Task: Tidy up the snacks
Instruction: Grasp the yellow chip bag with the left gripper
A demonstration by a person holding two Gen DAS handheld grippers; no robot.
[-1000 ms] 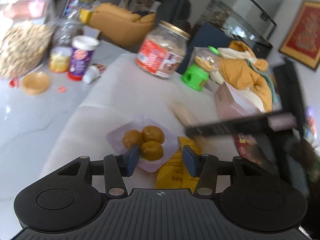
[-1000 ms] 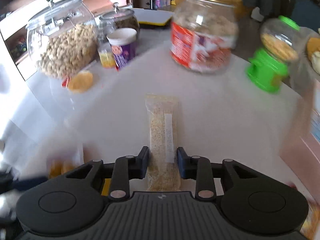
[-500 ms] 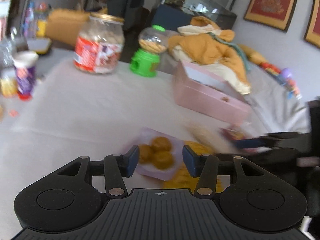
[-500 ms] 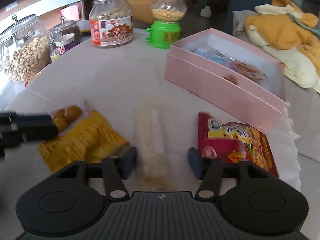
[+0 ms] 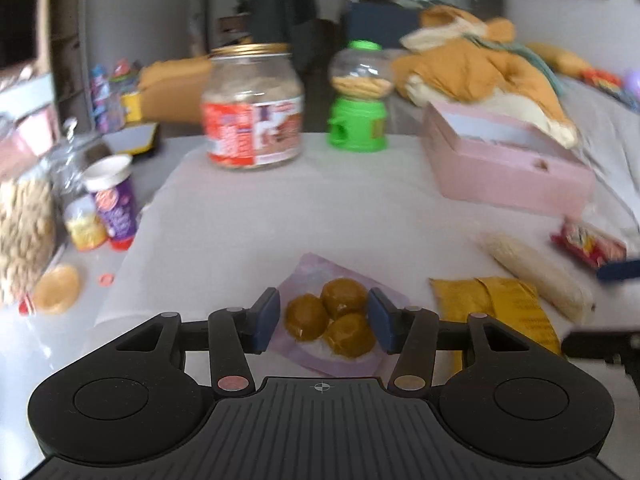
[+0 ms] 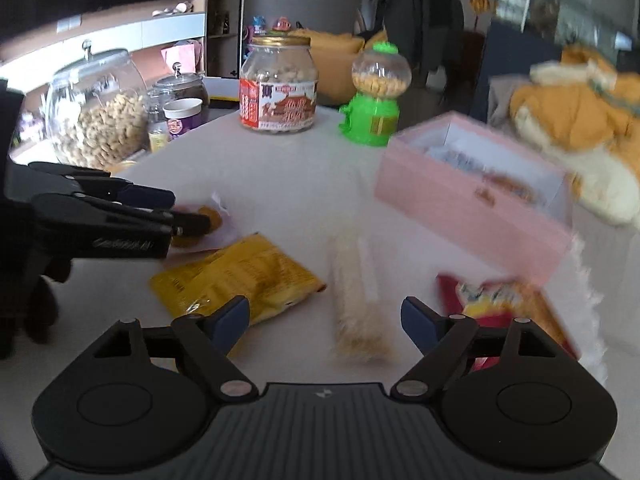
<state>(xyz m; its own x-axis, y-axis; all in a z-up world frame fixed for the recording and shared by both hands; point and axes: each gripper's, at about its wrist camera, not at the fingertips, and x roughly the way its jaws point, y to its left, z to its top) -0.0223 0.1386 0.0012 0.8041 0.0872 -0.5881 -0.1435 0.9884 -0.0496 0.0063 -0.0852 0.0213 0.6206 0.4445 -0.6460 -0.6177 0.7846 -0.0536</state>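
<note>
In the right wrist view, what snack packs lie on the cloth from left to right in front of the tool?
Pack of round brown pastries → yellow packet → long pale bar → red packet.

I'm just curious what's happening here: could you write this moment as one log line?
left gripper: open around clear pack of three brown balls | right gripper: open over pale sesame bar | pink box: open
</note>
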